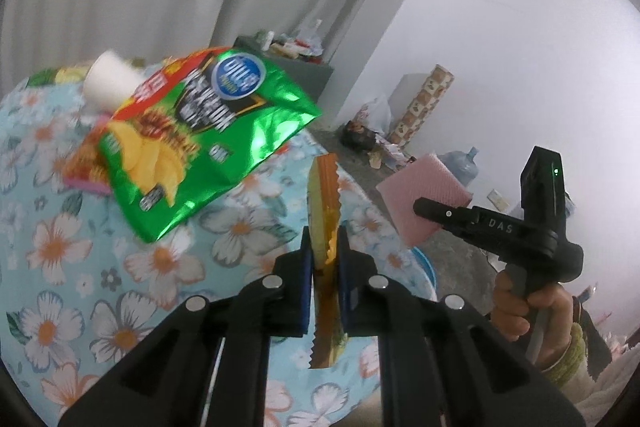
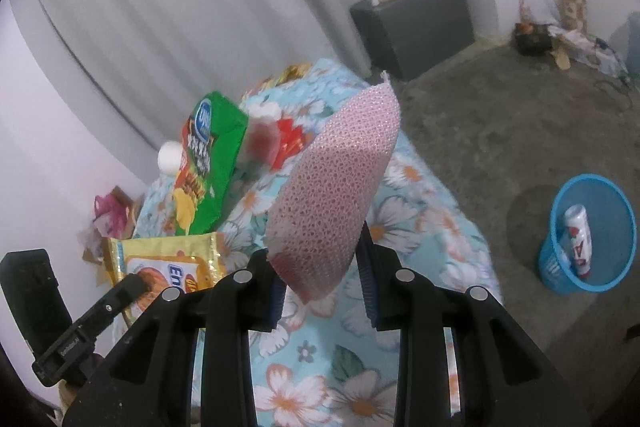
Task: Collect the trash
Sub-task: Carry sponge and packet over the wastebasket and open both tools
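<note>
My left gripper (image 1: 325, 259) pinched a flat yellow foil snack wrapper (image 1: 324, 211) edge-on above the floral-clothed table (image 1: 60, 267), while my right gripper (image 2: 322, 269) clamped a pink textured foam pad (image 2: 336, 187). I judged either thin piece could slip free on the way to the blue plastic waste basket (image 2: 592, 227) on the floor. The motion-blurred green foil chip bag (image 1: 208, 147) hid whatever trash lay behind it.

Ahead of your left tool (image 1: 323, 255), the green chip bag (image 1: 208, 143) and a white cup (image 1: 110, 85) crowd the worktop (image 1: 60, 267); the cloth nearer you lies bare. Right of your right tool (image 2: 322, 277), open floor (image 2: 500, 147) runs to the blue bin (image 2: 590, 231).
</note>
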`<state>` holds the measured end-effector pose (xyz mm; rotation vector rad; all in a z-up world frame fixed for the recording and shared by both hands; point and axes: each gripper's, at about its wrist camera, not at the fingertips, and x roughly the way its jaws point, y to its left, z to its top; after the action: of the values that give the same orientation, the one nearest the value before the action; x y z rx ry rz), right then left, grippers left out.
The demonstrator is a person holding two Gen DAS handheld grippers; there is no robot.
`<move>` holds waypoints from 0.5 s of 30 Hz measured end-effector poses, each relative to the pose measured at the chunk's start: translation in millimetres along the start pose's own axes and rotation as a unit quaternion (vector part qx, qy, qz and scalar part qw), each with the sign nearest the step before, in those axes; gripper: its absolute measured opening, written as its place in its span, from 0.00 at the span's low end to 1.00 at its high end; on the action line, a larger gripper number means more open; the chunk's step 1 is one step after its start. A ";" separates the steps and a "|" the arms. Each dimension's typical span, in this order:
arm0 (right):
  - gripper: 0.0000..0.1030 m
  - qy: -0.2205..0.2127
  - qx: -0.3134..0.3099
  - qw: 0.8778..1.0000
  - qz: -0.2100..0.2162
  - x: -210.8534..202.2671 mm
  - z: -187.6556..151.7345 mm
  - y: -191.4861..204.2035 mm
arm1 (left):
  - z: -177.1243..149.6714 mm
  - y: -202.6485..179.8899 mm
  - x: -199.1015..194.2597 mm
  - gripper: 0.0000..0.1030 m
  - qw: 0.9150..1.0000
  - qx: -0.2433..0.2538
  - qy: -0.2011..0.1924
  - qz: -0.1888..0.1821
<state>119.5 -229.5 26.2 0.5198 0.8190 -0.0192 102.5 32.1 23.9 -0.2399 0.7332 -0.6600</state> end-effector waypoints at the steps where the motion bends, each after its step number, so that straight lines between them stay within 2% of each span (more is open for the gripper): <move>1: 0.28 -0.006 0.004 1.000 -0.002 -4.9 0.4 -3.8 | 1.3 -3.6 -0.3 0.09 1.000 0.004 0.000 -0.001; 5: 0.28 -0.036 0.019 0.999 -0.022 -27.9 2.2 -23.4 | 11.7 -25.0 -0.8 0.08 0.999 0.031 -0.002 -0.023; 9: 0.28 -0.072 0.050 0.994 -0.064 -59.0 4.3 -59.6 | 30.9 -54.8 14.4 0.08 0.996 0.067 0.000 -0.061; 15: 0.28 -0.104 0.114 0.977 -0.149 -91.9 -4.6 -125.8 | 56.2 -118.6 72.3 0.08 0.983 0.131 0.041 -0.119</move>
<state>26.1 -354.1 33.4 0.5958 0.6858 -0.4421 125.2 -106.6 75.8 -0.0584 0.6930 -0.9909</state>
